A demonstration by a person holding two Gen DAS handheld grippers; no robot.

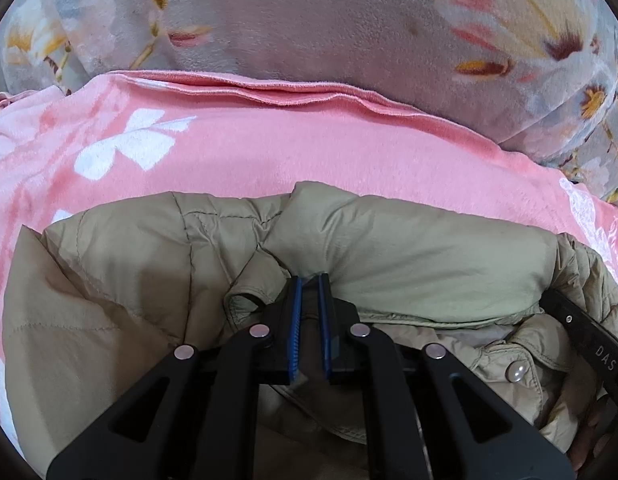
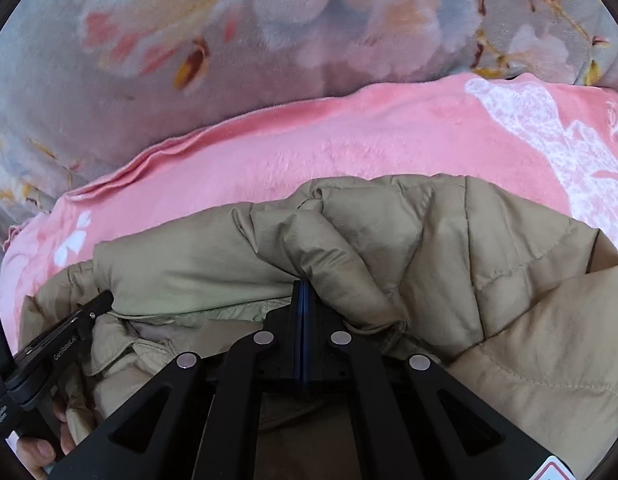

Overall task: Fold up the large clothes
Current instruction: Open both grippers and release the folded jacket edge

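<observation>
A tan quilted jacket (image 1: pixel 409 248) lies bunched on a pink blanket (image 1: pixel 309 148). My left gripper (image 1: pixel 309 280) is shut on a fold of the jacket near its collar, with fabric pinched between the blue pads. In the right wrist view the same jacket (image 2: pixel 489 260) fills the lower half. My right gripper (image 2: pixel 303 286) is shut on another fold of it, with the jaws fully together. The other gripper shows at each view's side edge: the right one (image 1: pixel 589 340) and the left one (image 2: pixel 69 332), held by a hand (image 2: pixel 37 448). A snap button (image 1: pixel 515 372) shows on the jacket's placket.
The pink blanket (image 2: pixel 349 140) with white flower prints covers the surface under the jacket. Behind it lies a grey floral plush blanket (image 1: pixel 309 20), also across the top of the right wrist view (image 2: pixel 189 40).
</observation>
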